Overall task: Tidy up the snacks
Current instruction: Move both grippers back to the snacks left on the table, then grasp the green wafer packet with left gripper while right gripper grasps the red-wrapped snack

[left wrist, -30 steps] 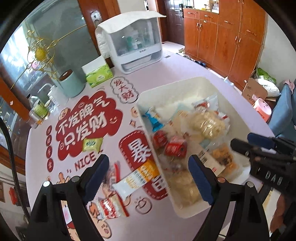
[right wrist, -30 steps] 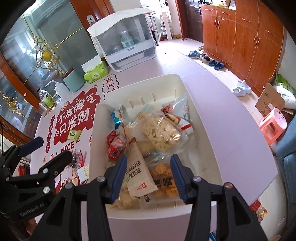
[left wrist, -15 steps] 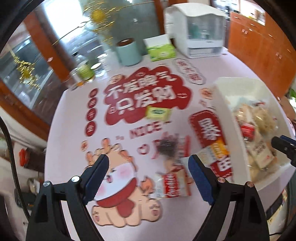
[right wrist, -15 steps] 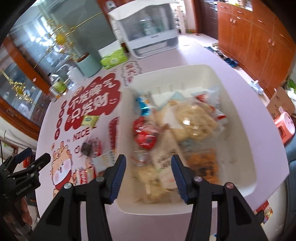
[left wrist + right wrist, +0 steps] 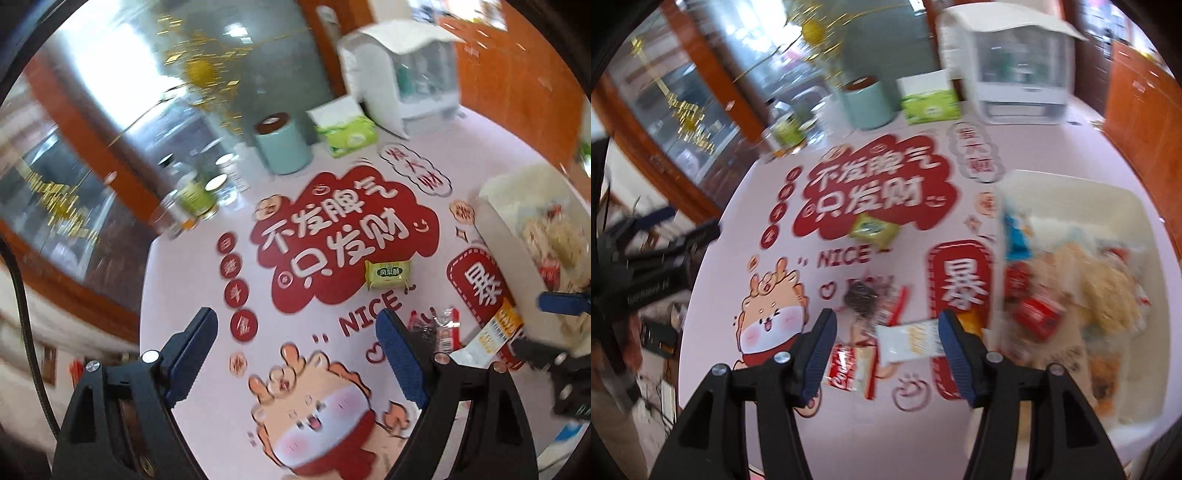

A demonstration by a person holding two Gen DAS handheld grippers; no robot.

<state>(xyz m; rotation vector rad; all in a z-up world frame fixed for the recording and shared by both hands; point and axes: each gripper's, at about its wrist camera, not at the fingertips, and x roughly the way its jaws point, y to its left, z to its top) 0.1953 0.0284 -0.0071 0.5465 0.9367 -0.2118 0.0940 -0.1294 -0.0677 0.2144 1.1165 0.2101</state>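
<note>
Over the pink printed worktop (image 5: pixel 1052 147), the right hand-held gripper (image 5: pixel 886 347) has just been widening, empty.
Overlapping white-and-orange foil snack packet (image 5: pixel 912 341) and red wrapper (image 5: pixel 849 369) risk a double grab.

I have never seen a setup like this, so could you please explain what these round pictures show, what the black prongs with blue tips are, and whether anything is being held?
There is no robot here: a person holds a two-finger gripper in each hand, and a fisheye camera on each looks along its fingers. One picture is from the left gripper, the other from the right gripper.

Both stand open and hold nothing. The right one's jaws have just been opening, with nothing pressed between them; below it lies a white snack packet.

On the pink table also lie a green packet, a red-and-white packet and a dark snack packet. The white bin to the right already holds many snacks.
</note>
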